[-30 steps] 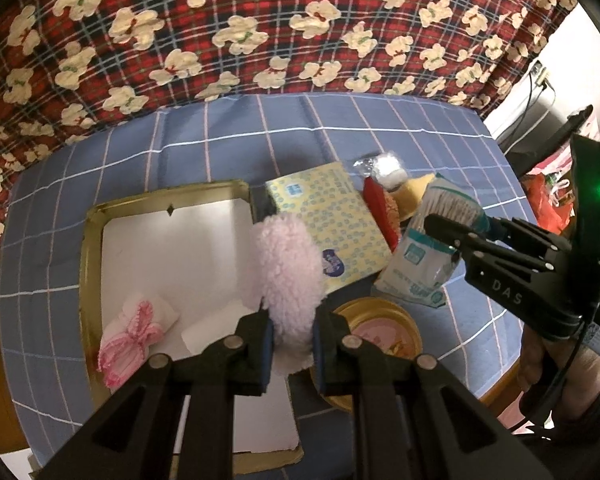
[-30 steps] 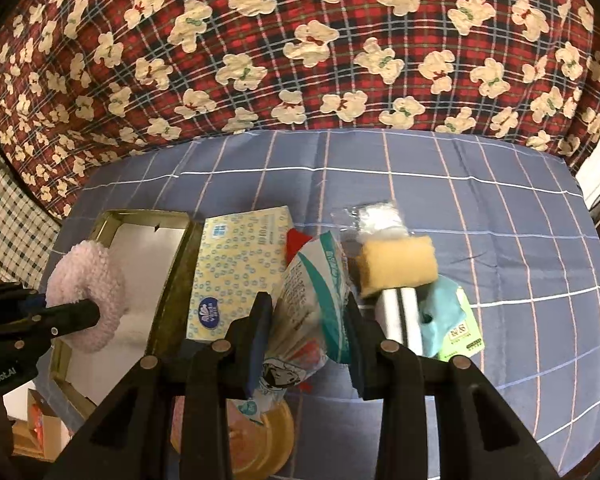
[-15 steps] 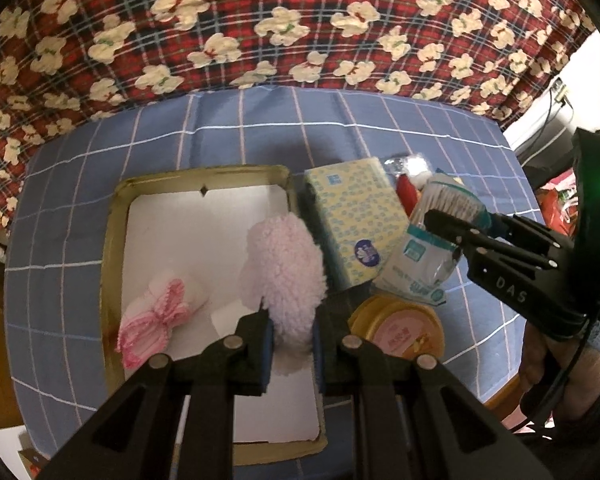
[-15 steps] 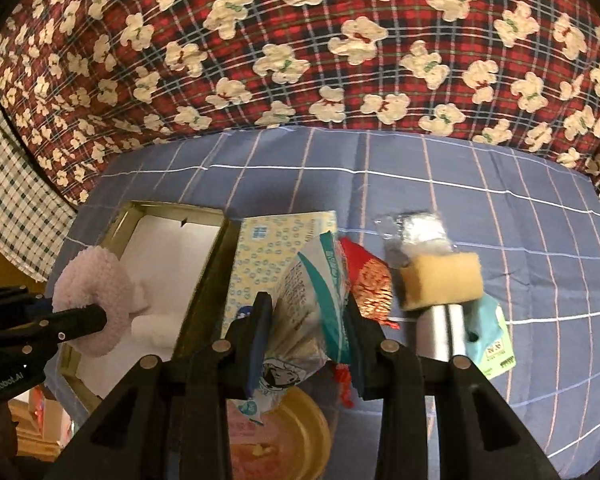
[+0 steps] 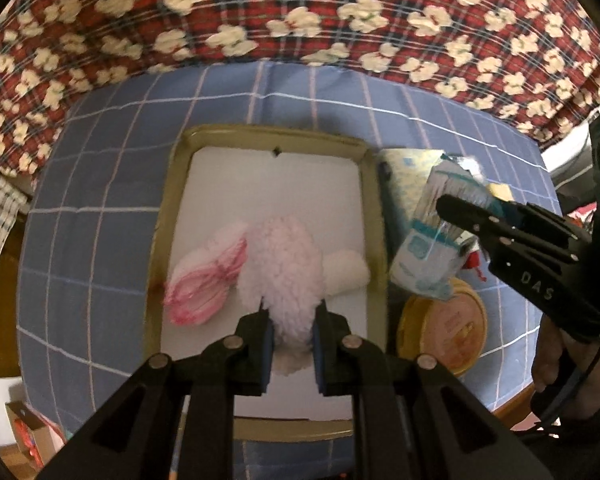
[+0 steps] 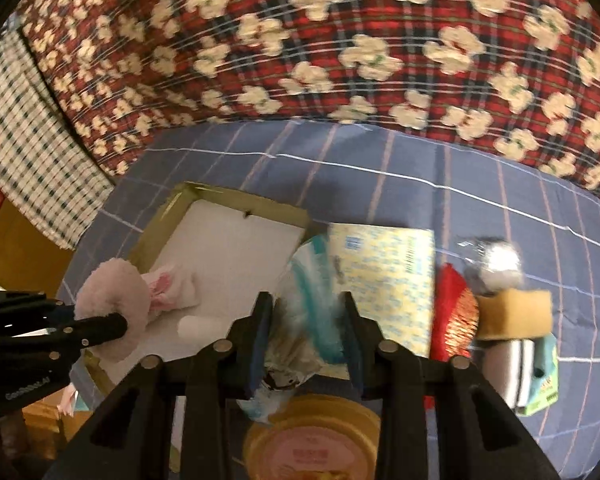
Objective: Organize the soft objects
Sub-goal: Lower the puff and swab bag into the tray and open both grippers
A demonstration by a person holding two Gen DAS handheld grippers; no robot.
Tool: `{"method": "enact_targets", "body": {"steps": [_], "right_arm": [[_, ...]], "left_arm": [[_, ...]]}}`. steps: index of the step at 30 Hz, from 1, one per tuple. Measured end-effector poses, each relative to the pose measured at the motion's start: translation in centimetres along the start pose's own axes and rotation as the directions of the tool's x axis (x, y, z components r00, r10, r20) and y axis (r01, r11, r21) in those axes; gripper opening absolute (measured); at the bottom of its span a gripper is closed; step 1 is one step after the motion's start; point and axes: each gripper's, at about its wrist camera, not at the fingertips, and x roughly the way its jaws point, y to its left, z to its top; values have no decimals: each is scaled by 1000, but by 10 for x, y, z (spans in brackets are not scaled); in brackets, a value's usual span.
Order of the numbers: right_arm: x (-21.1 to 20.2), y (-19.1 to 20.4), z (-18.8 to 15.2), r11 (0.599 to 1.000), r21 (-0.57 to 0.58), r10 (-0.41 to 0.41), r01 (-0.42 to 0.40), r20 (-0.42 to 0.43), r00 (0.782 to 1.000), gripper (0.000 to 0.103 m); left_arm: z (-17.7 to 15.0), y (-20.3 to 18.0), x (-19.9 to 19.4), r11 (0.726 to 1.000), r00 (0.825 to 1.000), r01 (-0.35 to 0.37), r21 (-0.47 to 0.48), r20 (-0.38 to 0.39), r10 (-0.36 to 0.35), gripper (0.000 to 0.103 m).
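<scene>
Both grippers have swung over toward the tray (image 5: 374,216): the left gripper (image 5: 290,346) stays clamped on the pink fluffy pad (image 5: 284,264) above it, ready to drop, while the right gripper (image 6: 306,344) tightens on the plastic packet (image 6: 300,320).

- Warm, dim indoor light, both views.
- Strong fisheye bending, black vignette in the corners.
- Motion blur on plaid fabric (image 6: 340,60), worst in right wrist view.
- White tray liner (image 5: 276,196) brightest, slightly washed out.

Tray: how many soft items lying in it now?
2: a pink-striped cloth at the tray's left, a white roll at right. The held pink fluffy piece may hide more.
</scene>
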Motion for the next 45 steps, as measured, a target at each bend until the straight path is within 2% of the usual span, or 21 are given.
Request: {"method": "enact_targets", "body": {"steps": [7,13,15,18,20,22,24,26,29,31,32,33,34,36,39,45], "right_arm": [[9,29,6,995,-83,54,-54,-5,999,26],[31,37,1,991,-87,98,-105,-79,992,26],[35,42,0,987,-94,121,-130,-95,988,26],[36,52,-1,971,-100,204,-216,-113,972,26],[29,54,0,976,-140,156,-165,-77,985,29],[18,45,6,983,-134,124,-125,-19,992,45],[16,35,10,990,-116,84,-84,-5,996,54],[22,27,9,995,-87,54,-56,-27,998,55],[36,23,1,997,-52,51,-56,-92,994,56],[41,27,-3,995,-66,65,-73,-119,991,55],[45,33,-5,994,-94,46,-59,-131,990,55],[50,36,-6,992,-124,10,-27,-137,990,50],[55,38,-7,991,-137,-10,-11,-150,989,39],[61,35,-8,991,-134,-32,12,-150,988,29],[59,29,-4,993,-122,-16,-2,-147,989,25],[32,32,9,994,-93,44,-54,-108,993,25]], "left_arm": [[-9,19,0,998,1000,-23,-60,-18,22,13],[-14,27,2,995,999,-32,-91,-31,30,13],[-14,29,4,995,999,-32,-96,-37,28,13],[-15,28,5,995,999,-29,-93,-39,26,13],[-15,29,7,995,999,-25,-96,-44,21,13],[-14,28,10,995,999,-21,-93,-50,16,13],[-14,26,12,996,999,-14,-89,-54,9,13],[-13,24,12,997,999,-11,-78,-53,6,13],[-13,22,14,997,998,-7,-71,-58,3,13],[-13,23,14,998,998,-5,-69,-63,0,13],[-13,23,15,998,998,-5,-69,-64,0,13],[-14,24,15,998,998,-5,-70,-64,0,13],[-13,24,15,997,998,-5,-70,-64,1,13],[-13,26,14,997,998,-5,-75,-62,0,13],[-13,28,14,997,998,-4,-82,-57,-1,13],[-15,33,15,995,998,-6,-98,-55,1,13]]}}
